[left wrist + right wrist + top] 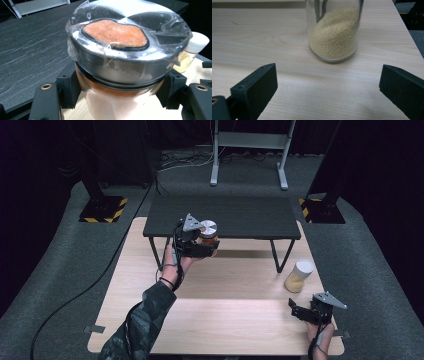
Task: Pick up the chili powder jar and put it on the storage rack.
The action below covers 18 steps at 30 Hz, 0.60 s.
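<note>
A jar of orange powder (208, 234) with a silver lid (127, 30) hangs in the air at the front edge of the black shelf (222, 216), with my left gripper (199, 245) shut on its body below the lid. A second jar of pale yellow grains (299, 276) with a white cap stands upright on the wooden table (215, 315) at the right. My right gripper (300, 310) rests low near the table's right front corner, open and with nothing between its jaws; the yellow jar (333, 32) stands just beyond them. The yellow jar (192, 51) also shows behind the held jar.
The black shelf stands on thin metal legs (280, 260) over the far half of the wooden table. Grey carpet (55, 270) surrounds the table, with a cable (75, 295) lying across it on the left. A grey metal frame (250, 150) stands behind.
</note>
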Motion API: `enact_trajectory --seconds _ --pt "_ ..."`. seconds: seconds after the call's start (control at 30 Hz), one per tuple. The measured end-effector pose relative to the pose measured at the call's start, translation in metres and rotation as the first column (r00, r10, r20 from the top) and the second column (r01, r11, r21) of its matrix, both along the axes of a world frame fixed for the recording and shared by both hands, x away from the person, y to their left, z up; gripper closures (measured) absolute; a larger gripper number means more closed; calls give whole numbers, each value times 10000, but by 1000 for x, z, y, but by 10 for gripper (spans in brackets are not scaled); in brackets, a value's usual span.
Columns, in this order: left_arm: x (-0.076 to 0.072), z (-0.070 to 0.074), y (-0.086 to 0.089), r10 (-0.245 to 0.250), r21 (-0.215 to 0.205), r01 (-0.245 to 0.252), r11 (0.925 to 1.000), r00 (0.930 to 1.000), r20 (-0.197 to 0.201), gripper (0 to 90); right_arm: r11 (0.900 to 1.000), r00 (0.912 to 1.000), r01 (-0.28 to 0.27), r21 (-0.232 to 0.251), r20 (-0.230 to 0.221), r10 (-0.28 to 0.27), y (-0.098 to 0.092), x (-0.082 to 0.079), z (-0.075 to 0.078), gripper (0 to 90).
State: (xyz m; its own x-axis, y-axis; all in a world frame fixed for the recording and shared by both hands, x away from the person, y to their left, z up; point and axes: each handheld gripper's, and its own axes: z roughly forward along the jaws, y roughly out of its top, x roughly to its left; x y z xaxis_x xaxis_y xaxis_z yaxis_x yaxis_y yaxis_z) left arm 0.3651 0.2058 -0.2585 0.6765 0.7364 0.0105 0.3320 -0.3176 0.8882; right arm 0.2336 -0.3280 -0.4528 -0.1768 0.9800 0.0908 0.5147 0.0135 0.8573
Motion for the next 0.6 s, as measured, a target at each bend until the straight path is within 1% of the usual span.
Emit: enact_trajectory --seconds 0.17,0.23,0.33,0.5,0.6 --pt "-1 5 1 -1 -64 1 10000 10000 47 313 10000 10000 5 -9 14 -5 0 0 0 6" --pt "-1 7 2 -7 -8 7 10000 10000 92 313 10000 10000 2 -8 13 -2 0 0 0 6" --pt "0 9 3 -20 -96 21 10000 9999 119 313 10000 10000 -4 -17 10 4 0 0 0 5" --pt "1 13 1 -40 -6 40 10000 9999 158 313 10000 10000 -5 -26 6 5 0 0 0 6" --pt "2 15 1 -60 -41 60 10000 9998 175 313 10000 10000 -2 -40 4 2 1 0 0 6"
